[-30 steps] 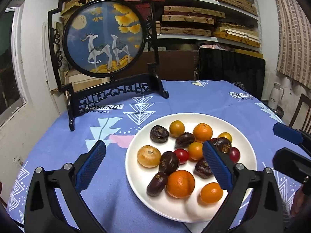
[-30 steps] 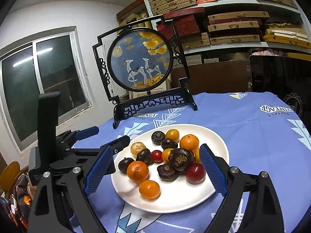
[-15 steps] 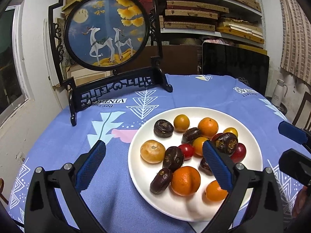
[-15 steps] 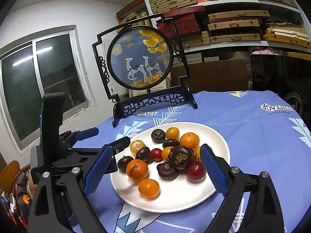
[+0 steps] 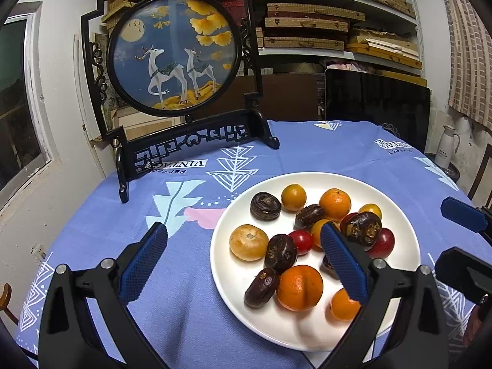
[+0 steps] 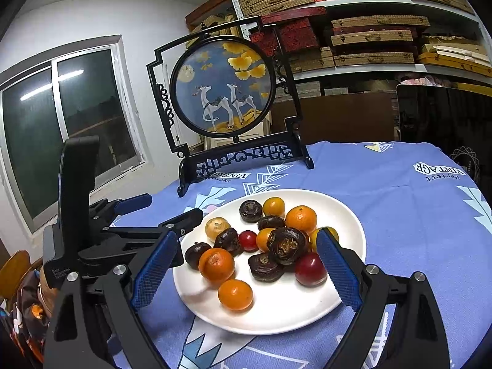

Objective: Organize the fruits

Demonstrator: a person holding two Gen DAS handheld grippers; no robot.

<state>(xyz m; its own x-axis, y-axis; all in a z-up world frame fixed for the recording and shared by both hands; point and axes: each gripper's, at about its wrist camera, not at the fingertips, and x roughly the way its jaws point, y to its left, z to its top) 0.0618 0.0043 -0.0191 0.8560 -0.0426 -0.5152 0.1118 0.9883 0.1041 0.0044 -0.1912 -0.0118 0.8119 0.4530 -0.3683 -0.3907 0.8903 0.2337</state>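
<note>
A white plate (image 5: pixel 246 304) (image 6: pixel 347 215) on the blue tablecloth holds a heap of fruit: orange mandarins (image 5: pixel 299 288) (image 6: pixel 216 264), dark brown wrinkled fruits (image 5: pixel 265 206) (image 6: pixel 287 245), red cherry tomatoes (image 5: pixel 301 242) (image 6: pixel 310 269), small yellow-orange fruits (image 5: pixel 293 197) and a pale tan one (image 5: pixel 248 242). My left gripper (image 5: pixel 244 266) is open and empty, hovering at the plate's near left. My right gripper (image 6: pixel 246 272) is open and empty, hovering over the plate's near side. The right gripper also shows in the left wrist view (image 5: pixel 461 240), the left gripper in the right wrist view (image 6: pixel 147 215).
A black framed round deer screen (image 5: pixel 175 55) (image 6: pixel 223 87) stands on the table behind the plate. Shelves of boxes (image 5: pixel 307 27) line the back wall. A dark chair back (image 5: pixel 375 107) stands at the far table edge. A window (image 6: pixel 61 129) is at left.
The left gripper has drifted left and slightly lower, so the plate sits further right in its view. The right gripper has edged a little closer. No fruit moved.
</note>
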